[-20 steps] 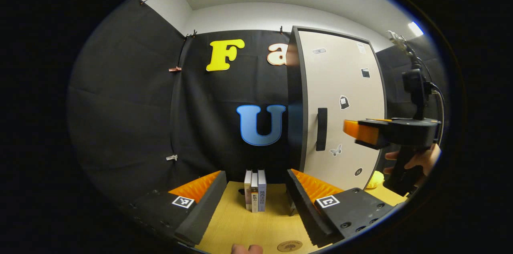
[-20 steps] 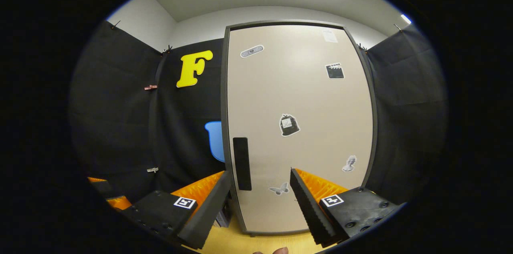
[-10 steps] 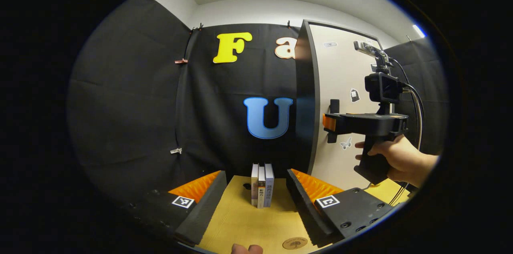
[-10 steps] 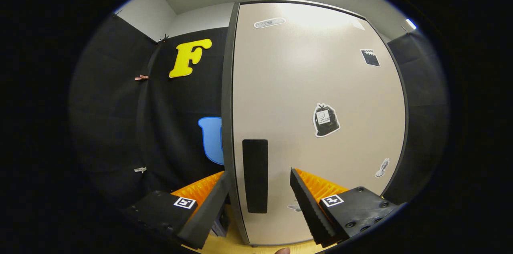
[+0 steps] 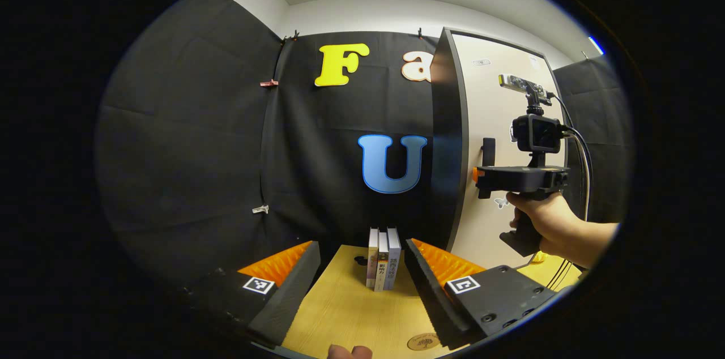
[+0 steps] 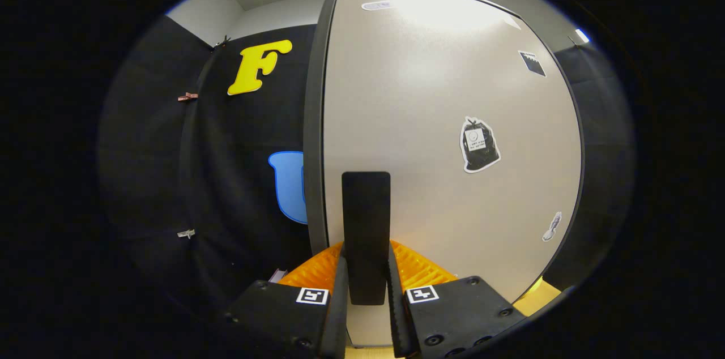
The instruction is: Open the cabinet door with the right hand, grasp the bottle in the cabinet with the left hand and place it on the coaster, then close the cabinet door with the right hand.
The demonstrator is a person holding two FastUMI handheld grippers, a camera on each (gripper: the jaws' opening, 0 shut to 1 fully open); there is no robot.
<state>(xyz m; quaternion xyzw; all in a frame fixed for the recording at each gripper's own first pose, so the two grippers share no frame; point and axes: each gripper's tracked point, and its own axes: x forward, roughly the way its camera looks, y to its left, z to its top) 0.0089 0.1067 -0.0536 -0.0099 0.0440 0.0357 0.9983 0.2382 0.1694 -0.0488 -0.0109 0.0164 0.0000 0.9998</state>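
The tall beige cabinet (image 5: pixel 501 121) stands on the right of the wooden table, its door (image 6: pixel 453 121) closed over the inside. My right gripper (image 6: pixel 366 291) is shut on the door's black vertical handle (image 6: pixel 366 217), one finger pressing each side. In the left gripper view that gripper (image 5: pixel 478 175) meets the handle (image 5: pixel 489 149), with a hand (image 5: pixel 552 223) around its grip. My left gripper (image 5: pixel 362 285) hovers open over the table with nothing between its fingers. A round wooden coaster (image 5: pixel 423 341) lies on the table just by its right finger.
Three upright books (image 5: pixel 383 257) stand on the wooden table (image 5: pixel 345 313) ahead of the left gripper, near the cabinet's left side. A small yellow object (image 5: pixel 541 257) lies at the cabinet's foot. A cable (image 5: pixel 586 161) hangs from the right gripper's camera.
The right gripper went forward to the door handle and shut on it. The left gripper drifted a little, so the cabinet now sits farther right in its view.
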